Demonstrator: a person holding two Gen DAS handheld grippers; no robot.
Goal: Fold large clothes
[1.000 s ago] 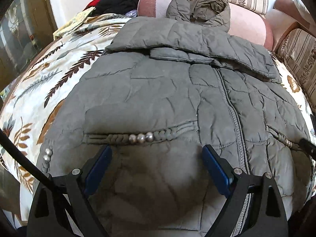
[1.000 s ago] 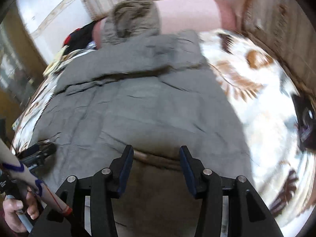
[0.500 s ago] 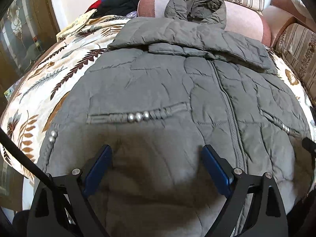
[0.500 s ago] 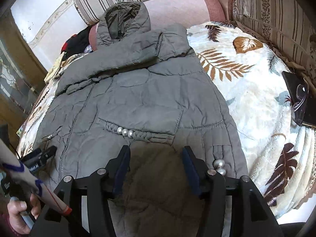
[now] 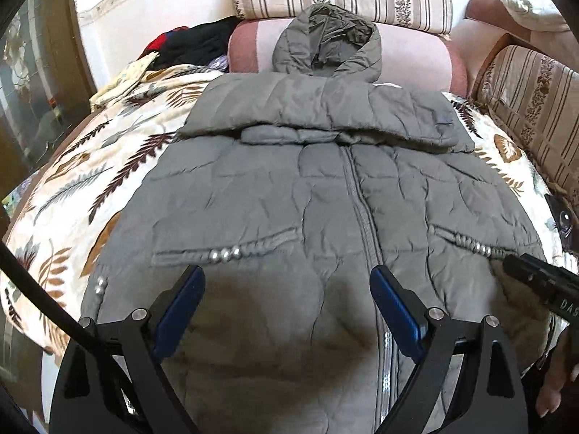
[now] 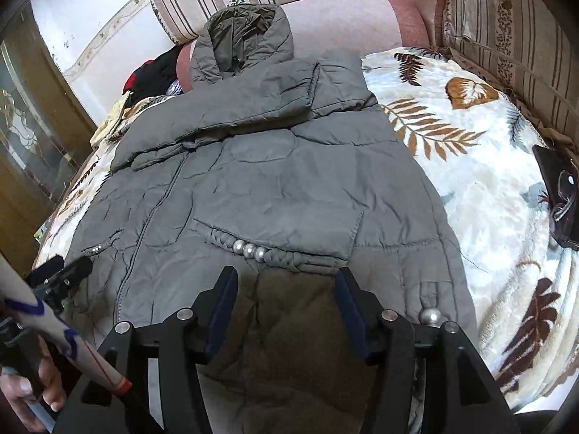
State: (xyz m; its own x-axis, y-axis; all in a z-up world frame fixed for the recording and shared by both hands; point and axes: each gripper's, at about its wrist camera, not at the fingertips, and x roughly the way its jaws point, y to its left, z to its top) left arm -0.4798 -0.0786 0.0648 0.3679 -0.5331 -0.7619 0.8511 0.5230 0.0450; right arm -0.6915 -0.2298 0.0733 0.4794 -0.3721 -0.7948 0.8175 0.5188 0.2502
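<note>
The grey padded jacket [image 5: 289, 188] lies flat and front up on the bed [image 5: 72, 188], on the leaf-patterned blanket. Its hood [image 5: 325, 47] rests against the pink bolster [image 5: 416, 61] at the far edge of the bed, and its hem is at the near edge. Both sleeves are already folded across the chest, so I judge that the sleeve step is done and the body fold is next.

The next move probably calls for a grip on the hem at two places, one on each side of the zipper [image 5: 362, 209], and then a lift of the hem toward the hood.

The left gripper [image 5: 287, 307] hangs above the lower part of the jacket with its fingers wide apart, and nothing is between them. The right gripper [image 6: 286, 303] hangs above the hem near the right pocket [image 6: 260, 249]. Its fingers are about half apart and hold nothing; I cannot tell if they touch the cloth.
</note>
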